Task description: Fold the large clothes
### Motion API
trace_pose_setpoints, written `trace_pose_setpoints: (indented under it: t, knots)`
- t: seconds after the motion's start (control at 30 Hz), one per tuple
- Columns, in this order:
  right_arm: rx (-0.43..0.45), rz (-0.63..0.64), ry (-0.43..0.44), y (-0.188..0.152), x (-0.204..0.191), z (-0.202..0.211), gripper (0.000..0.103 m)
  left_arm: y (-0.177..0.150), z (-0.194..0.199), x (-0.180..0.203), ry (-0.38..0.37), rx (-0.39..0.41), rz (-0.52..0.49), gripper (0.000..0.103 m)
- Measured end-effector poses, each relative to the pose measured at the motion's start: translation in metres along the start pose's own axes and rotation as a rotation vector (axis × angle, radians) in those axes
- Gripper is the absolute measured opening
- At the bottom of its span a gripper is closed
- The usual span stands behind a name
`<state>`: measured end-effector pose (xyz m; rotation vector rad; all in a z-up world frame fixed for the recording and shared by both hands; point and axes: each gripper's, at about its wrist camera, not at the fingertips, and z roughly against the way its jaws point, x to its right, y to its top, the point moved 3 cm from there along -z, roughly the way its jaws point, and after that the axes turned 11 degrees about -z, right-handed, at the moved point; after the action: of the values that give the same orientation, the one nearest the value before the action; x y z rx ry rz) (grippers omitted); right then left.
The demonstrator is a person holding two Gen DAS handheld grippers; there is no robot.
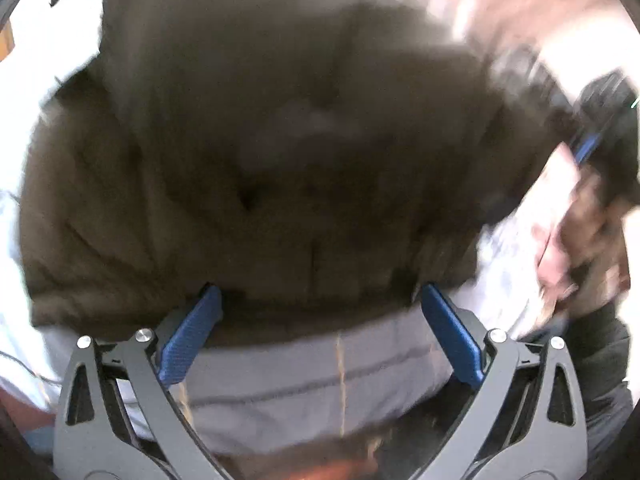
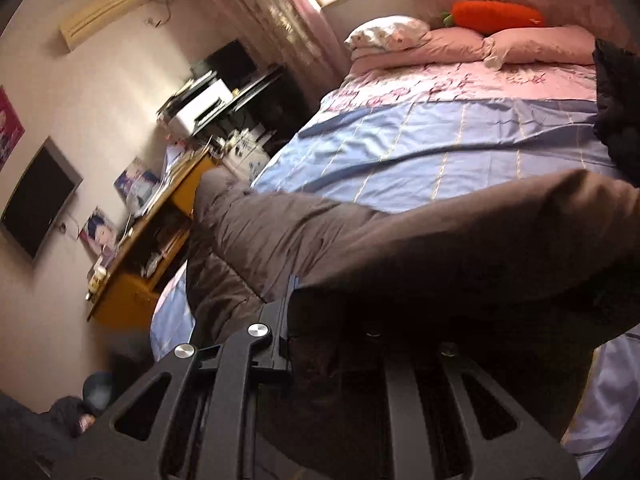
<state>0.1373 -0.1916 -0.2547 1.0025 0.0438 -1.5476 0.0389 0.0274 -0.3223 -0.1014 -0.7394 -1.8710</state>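
Brown quilted coat sprawled on bed, draped over right gripper with fingers hidden, grip impossible to tell, left gripper gaping wide, empty at hem; likely to slump off and spoil fold.

Two wrist views, both close over the bed

Left looks down onto the brown coat; right looks low across it towards pillows.

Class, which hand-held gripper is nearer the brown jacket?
Right. The right hand-held gripper is buried in the brown jacket, fabric covering its fingers. The left hand-held gripper is open at the hem, apparently not gripping.
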Motion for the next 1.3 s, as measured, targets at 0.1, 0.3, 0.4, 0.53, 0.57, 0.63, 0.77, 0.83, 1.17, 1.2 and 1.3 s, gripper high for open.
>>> trace_pose_setpoints:
  t: [0.1,0.3,0.4,0.53,0.57,0.63,0.77,0.83,1.17,1.2,1.3]
  knots:
    - [-0.082,0.087,-0.027,-0.031,-0.011,0.003,0.016,0.010,0.048,-0.015,0.008,0.178,0.052,0.101]
    - [-0.300,0.197,-0.178,-0.114,-0.007,-0.003,0.019,0.015,0.148,0.000,0.025,0.495,0.006,0.101]
    - [-0.374,0.146,-0.240,-0.145,0.006,-0.012,0.022,0.033,0.156,0.032,0.115,0.506,-0.098,0.101]
    - [-0.416,0.120,-0.324,-0.174,0.014,-0.024,0.024,0.068,0.109,0.034,0.175,0.358,-0.147,0.101]
    - [-0.416,0.106,-0.332,-0.177,0.016,-0.024,0.024,0.072,0.087,0.023,0.186,0.273,-0.134,0.101]
    - [-0.413,0.056,-0.333,-0.180,0.023,-0.023,0.028,0.059,0.039,0.013,0.205,0.127,-0.096,0.101]
    - [-0.391,-0.083,-0.350,-0.179,0.043,-0.012,0.078,0.036,0.005,-0.008,0.323,-0.004,-0.090,0.101]
    - [-0.373,-0.158,-0.437,-0.181,0.060,-0.003,0.095,0.026,0.000,-0.009,0.337,-0.027,-0.100,0.101]
    - [-0.085,-0.389,-0.578,-0.172,0.067,0.101,0.080,0.018,-0.022,-0.016,0.450,-0.113,-0.116,0.101]
    - [-0.020,-0.318,-0.618,-0.160,0.050,0.109,0.079,0.016,-0.024,-0.013,0.465,-0.127,-0.121,0.101]
    - [0.022,-0.138,-0.554,-0.141,0.008,0.092,0.077,0.007,-0.032,-0.016,0.479,-0.178,-0.105,0.101]
